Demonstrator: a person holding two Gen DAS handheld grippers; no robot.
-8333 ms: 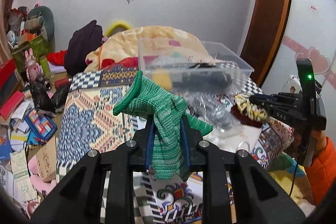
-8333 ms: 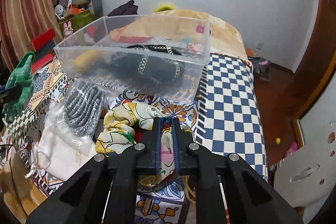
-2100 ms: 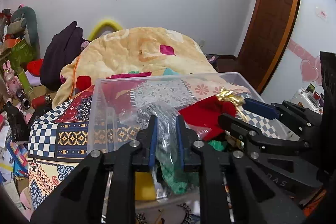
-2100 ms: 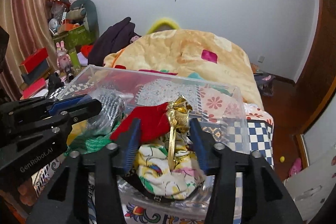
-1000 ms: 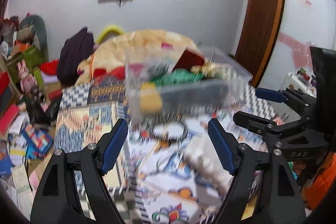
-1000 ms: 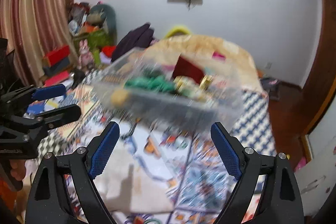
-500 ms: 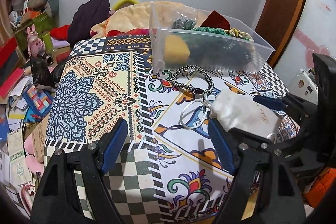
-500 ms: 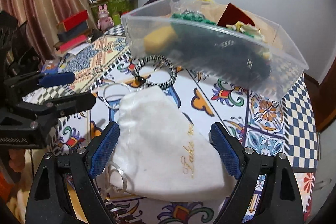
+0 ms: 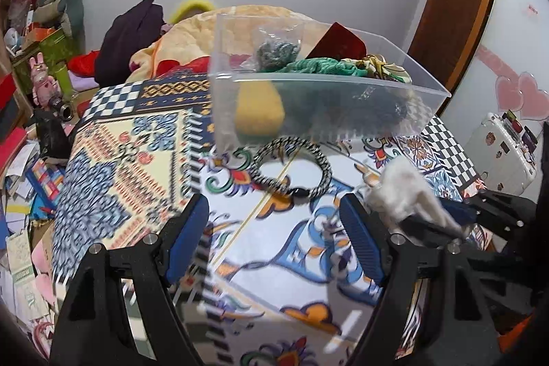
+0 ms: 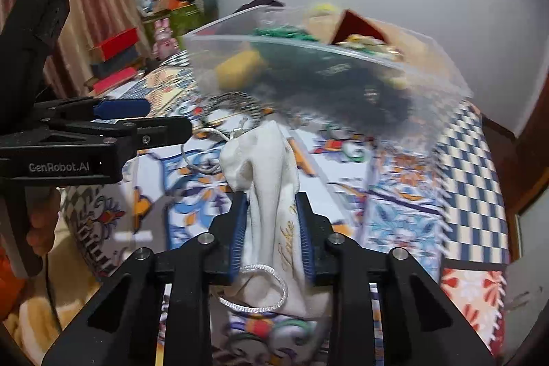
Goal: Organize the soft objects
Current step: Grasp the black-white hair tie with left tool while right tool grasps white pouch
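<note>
On the left, the black left gripper with blue finger pads (image 9: pixel 274 239) hangs above the patterned blue, cream and orange tablecloth (image 9: pixel 137 160) with its jaws spread wide and nothing between them; in the right wrist view it shows side-on at the left edge (image 10: pixel 144 119). Just ahead of it, a black-and-white braided cord loop (image 9: pixel 291 165) lies flat on the cloth, touching or nearly touching the front wall of the clear rectangular plastic storage bin (image 9: pixel 326 105). Through the bin's wall a yellow soft lump (image 9: pixel 259 108) sits at the left end, with a green knitted piece (image 9: pixel 315 66), a small clear bag of grey-green material (image 9: pixel 278 48) and a dark red cloth (image 9: pixel 339 43) piled above the rim line. To the right, the black right gripper (image 10: pixel 271 228) has its blue pads closed in on a white drawstring fabric pouch with gold lettering (image 10: pixel 267 167), pinching its middle so the bunched top stands up between the fingers and its white cord loop (image 10: pixel 254 290) hangs below. The pouch is in front of the bin, not in it; whether it touches the cloth cannot be told from the blur. In the left wrist view the same pouch (image 9: pixel 405 191) shows at the right, blurred.
</note>
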